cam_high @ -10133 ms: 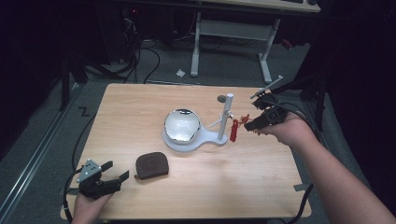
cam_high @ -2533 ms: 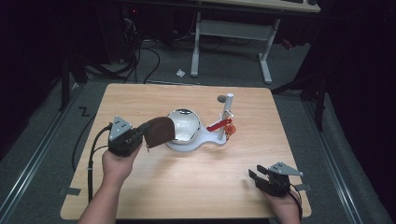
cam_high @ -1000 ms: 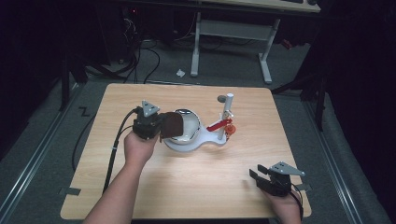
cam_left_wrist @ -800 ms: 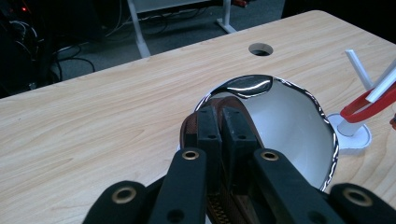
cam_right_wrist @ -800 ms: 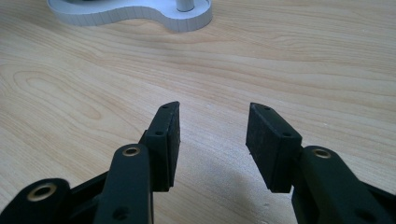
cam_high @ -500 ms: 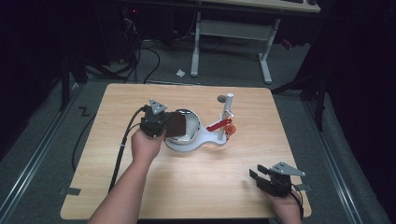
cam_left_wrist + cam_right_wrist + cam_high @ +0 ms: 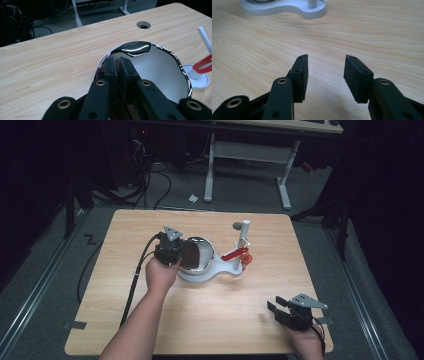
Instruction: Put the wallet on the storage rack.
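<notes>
Nearest the person, the right gripper (image 7: pixel 274 309) rests low at the near right corner of the wooden table (image 7: pixel 200 325); in the right gripper view (image 7: pixel 325 72) its jaws stand released with bare wood between them, grasping nothing, just as they did a moment ago.

Further in, the left gripper (image 7: pixel 181 254) has carried the brown pouch (image 7: pixel 190 256) from mid-air left of centre up to the polished steel bowl (image 7: pixel 204 254); a second ago the pouch was still short of the rim, and now it lies flat against the bowl's open mouth. In the left gripper view (image 7: pixel 118 67) the jaws stay clenched on the pouch, a strip of brown (image 7: pixel 117 111) showing low between them; they have just eased a touch apart, though the pads still pinch it. The tips reach over the mirrored rim of the bowl (image 7: pixel 160 70), so the carry looks nearly done; letting go into the bowl seems to be what remains.

The bowl sits tilted on a white base (image 7: pixel 220 273); beyond it a white post (image 7: pixel 244 236) carries a red lever (image 7: pixel 231 255). Behind that is a cable hole (image 7: pixel 236 225) in the tabletop; farthest off stands a white desk frame (image 7: pixel 245 155).
</notes>
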{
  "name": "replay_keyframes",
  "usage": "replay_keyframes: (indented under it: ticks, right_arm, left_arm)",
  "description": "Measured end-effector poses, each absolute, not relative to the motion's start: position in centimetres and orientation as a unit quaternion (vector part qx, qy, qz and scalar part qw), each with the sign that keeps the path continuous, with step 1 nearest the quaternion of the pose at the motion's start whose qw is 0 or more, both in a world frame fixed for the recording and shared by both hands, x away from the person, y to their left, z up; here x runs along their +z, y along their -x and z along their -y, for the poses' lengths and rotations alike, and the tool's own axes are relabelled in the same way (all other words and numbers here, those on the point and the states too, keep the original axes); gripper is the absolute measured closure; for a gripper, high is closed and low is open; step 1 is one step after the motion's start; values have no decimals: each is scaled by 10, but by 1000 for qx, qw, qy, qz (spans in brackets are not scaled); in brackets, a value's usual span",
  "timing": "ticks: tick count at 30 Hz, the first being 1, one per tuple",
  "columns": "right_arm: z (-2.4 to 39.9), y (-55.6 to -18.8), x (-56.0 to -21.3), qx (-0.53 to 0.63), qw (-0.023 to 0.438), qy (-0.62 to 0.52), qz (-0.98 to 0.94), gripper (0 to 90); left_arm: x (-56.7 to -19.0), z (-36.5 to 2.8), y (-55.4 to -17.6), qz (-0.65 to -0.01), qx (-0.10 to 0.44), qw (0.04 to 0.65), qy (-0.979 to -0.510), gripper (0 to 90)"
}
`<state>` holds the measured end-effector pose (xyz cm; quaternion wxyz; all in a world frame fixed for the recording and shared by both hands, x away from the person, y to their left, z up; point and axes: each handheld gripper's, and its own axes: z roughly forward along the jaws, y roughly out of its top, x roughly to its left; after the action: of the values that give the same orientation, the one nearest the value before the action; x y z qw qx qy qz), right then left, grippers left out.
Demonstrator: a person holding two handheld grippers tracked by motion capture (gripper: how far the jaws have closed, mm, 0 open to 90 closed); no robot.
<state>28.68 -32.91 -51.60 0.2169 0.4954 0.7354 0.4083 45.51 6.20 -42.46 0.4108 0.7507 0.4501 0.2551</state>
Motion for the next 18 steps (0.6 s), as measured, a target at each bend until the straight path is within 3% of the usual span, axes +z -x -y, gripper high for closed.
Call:
replay_keyframes:
  ticks: [4, 8, 14, 18]
  right_arm:
    - [329, -287, -516, 409, 217, -495, -735, 549]
    - [329, -287, -516, 408, 217, -494, -736, 547]
    - [329, -288, -518, 407, 216, -494, -737, 544]
    - [328, -288, -518, 406, 217, -496, -736, 541]
  left_arm:
    - [-424, -62, -456, -451, 256, 419, -745, 791]
    - [-420, -63, -454, -447, 253, 433, -741, 656]
    - [-412, -68, -446, -435, 250, 454, -737, 542]
    - [-407, -73, -439, -426, 244, 466, -736, 522]
